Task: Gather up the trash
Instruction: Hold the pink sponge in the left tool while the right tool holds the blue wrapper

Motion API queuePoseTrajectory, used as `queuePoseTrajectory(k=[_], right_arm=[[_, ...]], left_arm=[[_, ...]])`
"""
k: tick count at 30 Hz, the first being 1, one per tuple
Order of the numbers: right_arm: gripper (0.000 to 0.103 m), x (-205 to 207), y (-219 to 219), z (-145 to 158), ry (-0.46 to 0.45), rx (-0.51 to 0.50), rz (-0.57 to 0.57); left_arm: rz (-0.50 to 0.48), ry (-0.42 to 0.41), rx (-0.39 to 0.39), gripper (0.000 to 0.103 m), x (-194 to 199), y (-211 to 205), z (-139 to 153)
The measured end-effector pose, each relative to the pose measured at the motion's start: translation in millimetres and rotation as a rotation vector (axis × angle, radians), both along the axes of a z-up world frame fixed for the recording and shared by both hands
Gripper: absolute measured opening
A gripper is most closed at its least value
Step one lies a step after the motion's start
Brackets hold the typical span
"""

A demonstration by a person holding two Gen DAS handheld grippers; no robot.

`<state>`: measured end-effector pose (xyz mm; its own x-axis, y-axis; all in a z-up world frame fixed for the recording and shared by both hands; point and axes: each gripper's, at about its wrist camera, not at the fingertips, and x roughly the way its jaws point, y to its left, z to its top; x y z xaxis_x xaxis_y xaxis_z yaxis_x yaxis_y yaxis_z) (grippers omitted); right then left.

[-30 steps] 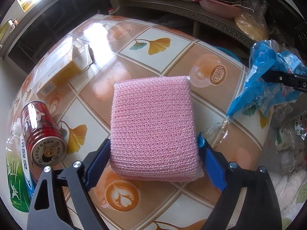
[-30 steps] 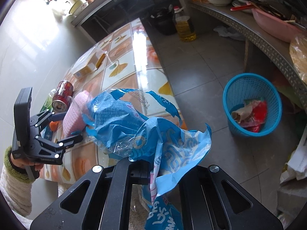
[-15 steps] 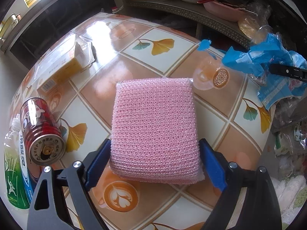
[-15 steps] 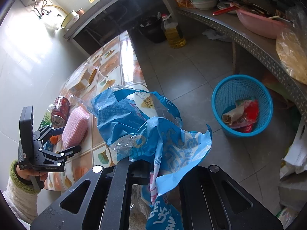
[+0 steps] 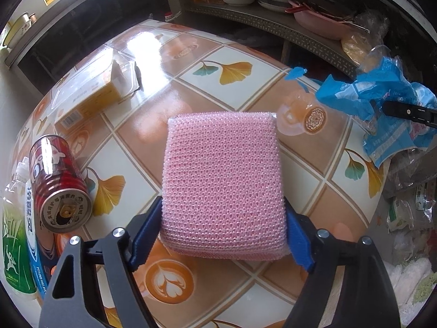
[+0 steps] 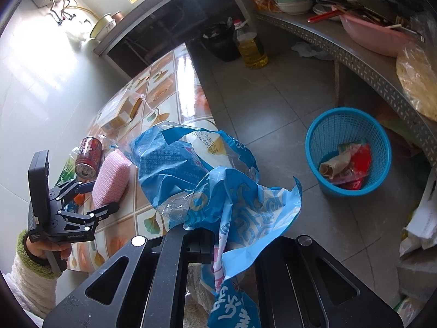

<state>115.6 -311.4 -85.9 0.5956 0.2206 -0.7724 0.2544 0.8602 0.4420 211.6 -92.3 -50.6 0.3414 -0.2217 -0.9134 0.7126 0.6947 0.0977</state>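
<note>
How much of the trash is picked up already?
Some wrappers already lie in the blue basket on the floor. The right gripper is clamped on a blue plastic bag, off the table's edge. The left gripper holds a pink sponge. Left on the table: a red can and a yellow box.

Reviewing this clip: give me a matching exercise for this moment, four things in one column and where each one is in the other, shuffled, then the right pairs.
Things:
1. pink sponge
2. blue plastic wrapper
3. red can
4. blue basket

Places:
A. standing on the floor, with trash inside
B. lying on its side on the table
C. between the fingers of the left gripper
D. pinched in the right gripper, off the table

Pairs: 1-C, 2-D, 3-B, 4-A
</note>
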Motion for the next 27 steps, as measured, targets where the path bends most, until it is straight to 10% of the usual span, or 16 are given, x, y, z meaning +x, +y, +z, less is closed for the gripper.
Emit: queuePoseTrajectory(k=[27], right_arm=[[0.004, -7.3, -8.4, 5.9, -0.018, -0.001, -0.031]], left_arm=[[0.028, -0.013, -0.068, 0.079, -1.3, 1.8, 15.7]])
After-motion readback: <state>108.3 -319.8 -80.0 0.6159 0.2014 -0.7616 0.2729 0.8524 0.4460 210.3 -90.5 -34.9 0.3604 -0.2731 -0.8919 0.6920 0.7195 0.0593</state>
